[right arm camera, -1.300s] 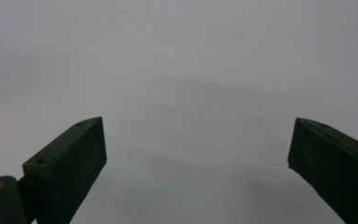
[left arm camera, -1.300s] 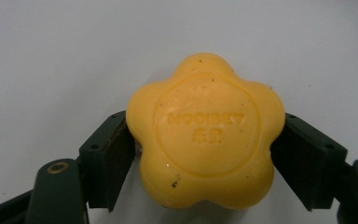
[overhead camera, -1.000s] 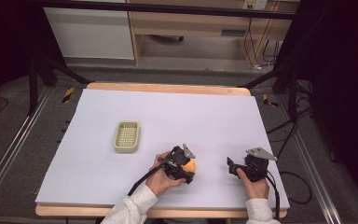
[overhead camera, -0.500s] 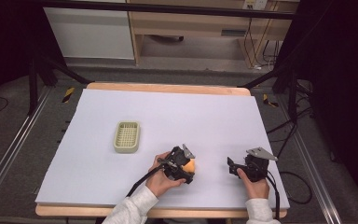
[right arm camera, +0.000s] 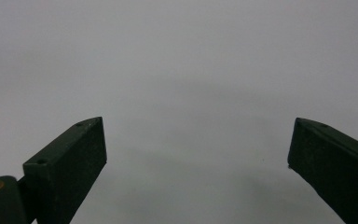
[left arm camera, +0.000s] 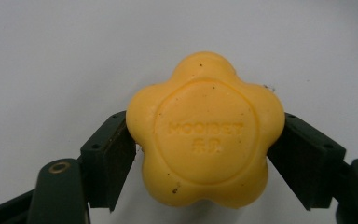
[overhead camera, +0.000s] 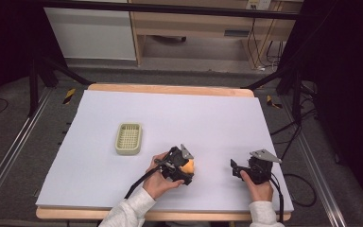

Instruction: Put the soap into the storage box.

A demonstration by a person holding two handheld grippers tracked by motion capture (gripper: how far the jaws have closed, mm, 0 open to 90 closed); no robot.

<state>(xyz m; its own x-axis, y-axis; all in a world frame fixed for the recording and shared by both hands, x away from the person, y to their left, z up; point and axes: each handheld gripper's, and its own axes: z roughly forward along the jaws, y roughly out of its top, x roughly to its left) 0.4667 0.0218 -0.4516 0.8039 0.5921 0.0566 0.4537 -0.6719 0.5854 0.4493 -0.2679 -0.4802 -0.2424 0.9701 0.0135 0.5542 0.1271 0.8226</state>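
Worktop (overhead camera: 123, 189): white sheet, wooden edge, dim lab behind. Soap (left arm camera: 205, 133): yellow, flower-shaped, between left gripper (overhead camera: 182, 166) jaws, both pads touching its sides, clamped. Right gripper (overhead camera: 240, 171): jaws wide apart, nothing between, idle beside. Soap dish (overhead camera: 128, 138): pale green, beyond and left of the laden jaws. Step, judged: grasp made; next, lift and carry toward dish.

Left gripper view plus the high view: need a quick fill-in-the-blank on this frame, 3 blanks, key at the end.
1. The left tongs are shut on a flower-shaped ____ soap.
2. The right tongs are ____, with nothing between them.
3. In the high view, the ribbed soap dish lies on the person's ____ of the soap.

Missing words: yellow; open; left
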